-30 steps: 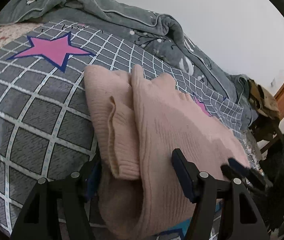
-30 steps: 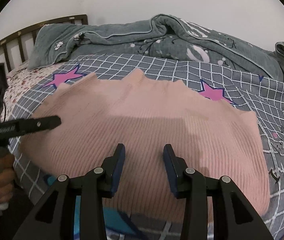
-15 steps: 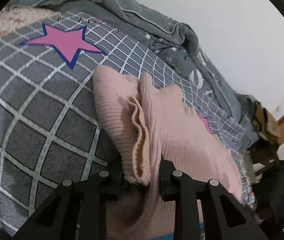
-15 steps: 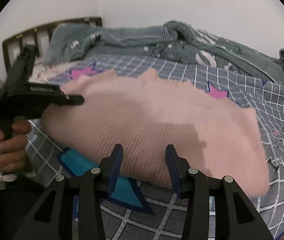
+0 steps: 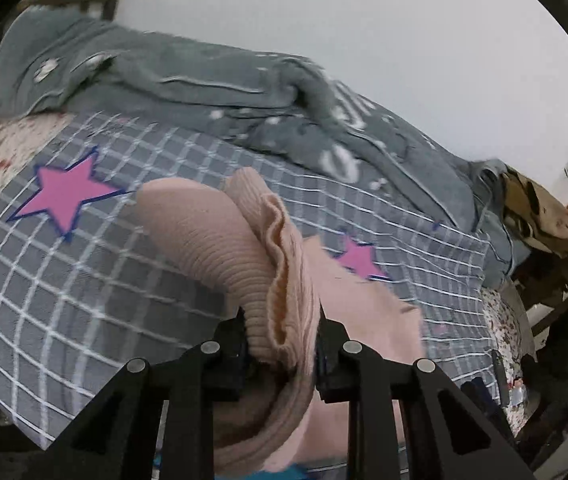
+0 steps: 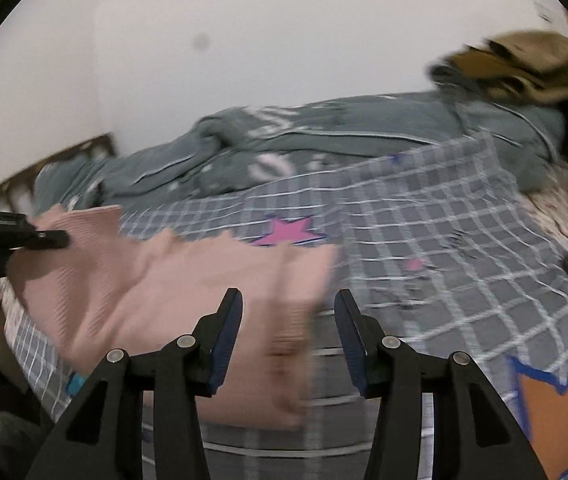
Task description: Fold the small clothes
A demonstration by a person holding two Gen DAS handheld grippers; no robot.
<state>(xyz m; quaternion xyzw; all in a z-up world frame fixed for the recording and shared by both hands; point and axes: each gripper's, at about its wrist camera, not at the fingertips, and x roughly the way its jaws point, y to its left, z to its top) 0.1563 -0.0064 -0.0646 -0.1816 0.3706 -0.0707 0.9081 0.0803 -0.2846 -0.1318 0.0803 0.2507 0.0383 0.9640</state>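
Pink sweater (image 5: 220, 248) on bed (image 5: 84, 300), spread over checked cover; left edge lifted. Left gripper (image 5: 284, 344) pinching bunched ribbed edge, jaws just closed on it. Right gripper (image 6: 287, 320) spread, jaws just been opening, nothing between them; over sweater's right end.

Progress, judged: early. One edge gathered for first fold; rest of sweater flat, no finished fold visible. Left: carry edge across, lay down, fold again, smooth.

Writing: small light lettering on left gripper body in right view, too small to read. No brands legible.
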